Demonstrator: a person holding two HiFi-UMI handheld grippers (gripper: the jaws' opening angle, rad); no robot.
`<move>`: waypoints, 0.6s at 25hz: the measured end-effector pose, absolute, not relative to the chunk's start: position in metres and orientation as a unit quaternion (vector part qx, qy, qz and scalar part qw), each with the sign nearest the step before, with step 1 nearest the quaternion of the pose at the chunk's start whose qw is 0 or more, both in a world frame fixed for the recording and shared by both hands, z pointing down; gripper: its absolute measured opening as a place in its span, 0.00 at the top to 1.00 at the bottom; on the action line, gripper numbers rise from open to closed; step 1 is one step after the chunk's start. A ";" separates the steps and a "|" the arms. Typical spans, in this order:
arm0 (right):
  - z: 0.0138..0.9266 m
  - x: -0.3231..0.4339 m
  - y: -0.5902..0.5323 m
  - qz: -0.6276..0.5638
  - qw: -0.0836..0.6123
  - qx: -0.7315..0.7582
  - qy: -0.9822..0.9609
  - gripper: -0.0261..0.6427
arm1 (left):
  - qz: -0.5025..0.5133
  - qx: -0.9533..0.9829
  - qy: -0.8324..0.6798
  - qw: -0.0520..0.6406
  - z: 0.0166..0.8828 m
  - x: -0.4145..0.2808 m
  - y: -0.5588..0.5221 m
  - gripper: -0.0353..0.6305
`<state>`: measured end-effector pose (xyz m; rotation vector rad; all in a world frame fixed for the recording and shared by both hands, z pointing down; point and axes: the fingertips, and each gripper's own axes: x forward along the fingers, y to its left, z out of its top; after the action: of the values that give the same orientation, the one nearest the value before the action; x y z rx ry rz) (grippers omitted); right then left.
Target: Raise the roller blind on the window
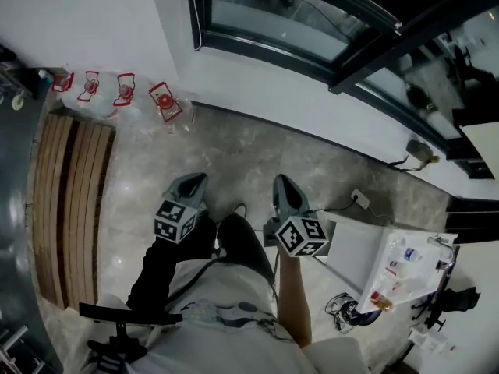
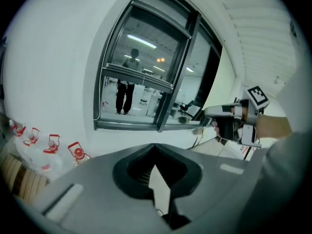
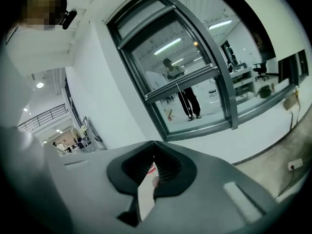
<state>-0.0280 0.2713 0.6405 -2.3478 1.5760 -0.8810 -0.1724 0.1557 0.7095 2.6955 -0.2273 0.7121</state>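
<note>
A dark-framed window sits in the white wall ahead, low above the floor, and its glass shows uncovered in every view. My left gripper is held over the stone floor, pointing toward the wall, with its jaws shut and empty. My right gripper is beside it, also shut with nothing in it. In the left gripper view the closed tips aim below the window, and the right gripper shows at the right. In the right gripper view the shut tips point at the wall under the window.
A slatted wooden bench lies at the left, with several red-labelled water bottles against the wall behind it. A white table with small items stands at the right, and a socket with a cable lies on the floor. A black stand is near my legs.
</note>
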 end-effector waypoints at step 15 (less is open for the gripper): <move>0.557 -0.075 0.356 -0.164 0.059 -0.811 0.559 0.96 | 0.194 0.970 -0.123 0.083 0.620 -0.184 0.265 0.95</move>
<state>-0.0747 0.3564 0.5568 -2.4564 1.6922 -0.4977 -0.1837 0.2648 0.6196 2.8955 -0.3678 0.5779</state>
